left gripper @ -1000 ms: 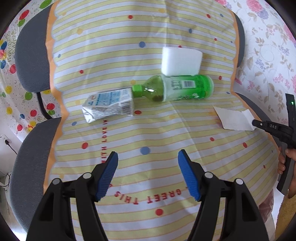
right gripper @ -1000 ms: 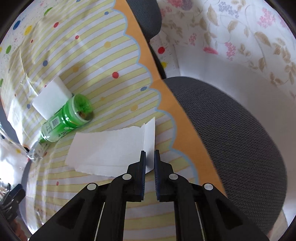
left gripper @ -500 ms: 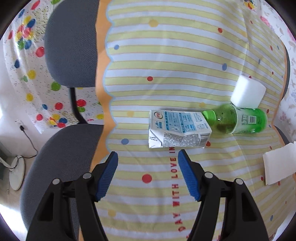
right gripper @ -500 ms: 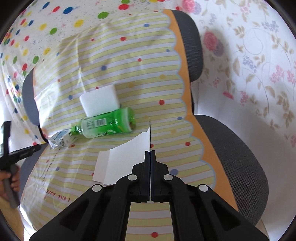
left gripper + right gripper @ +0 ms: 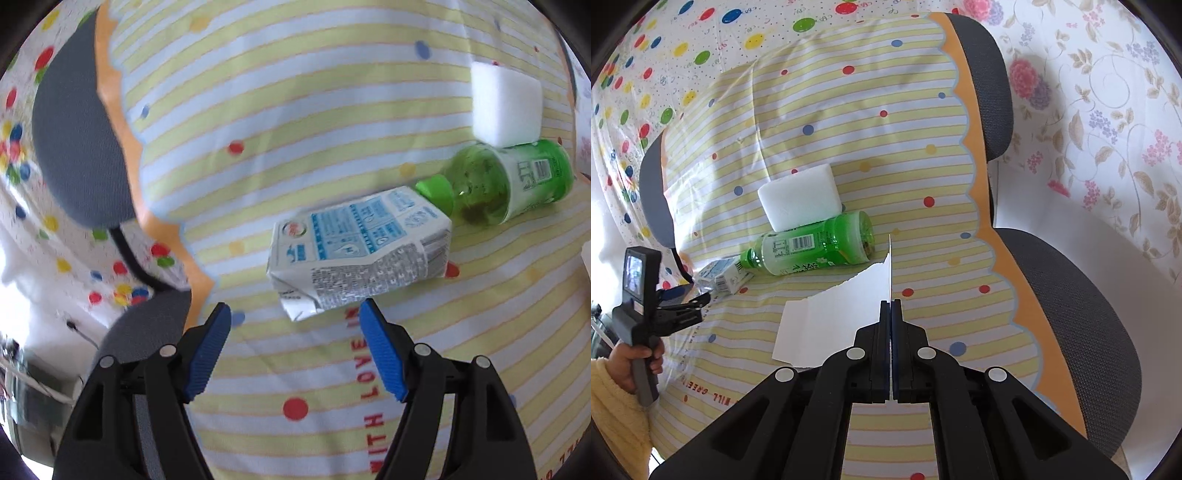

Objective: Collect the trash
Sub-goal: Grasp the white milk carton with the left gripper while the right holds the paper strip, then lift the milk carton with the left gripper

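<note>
The left gripper hangs over a striped, dotted cloth, its blue fingers spread wide and just lately widening, with nothing between them. Just beyond the fingertips lies a crushed blue-and-white carton on its side, its folded end nearest the gripper and apart from both pads. The carton's far right end touches the green cap of a green bottle, which also lies on its side, with a white foam block resting against its far side. In the right wrist view the right gripper has its fingers pressed together on the near right edge of a white paper sheet; that edge stands up out of the fingers while the rest of the sheet slopes down to the left toward the cloth. Beyond the paper lie the bottle, the foam block behind it and the carton to its left. At the left edge of that view a hand in a pale yellow sleeve grips the handle of the left gripper, whose tips point at the carton. Grey chair cushions show past the cloth's orange scalloped border on the right, and a flowered sheet covers the background there.
</note>
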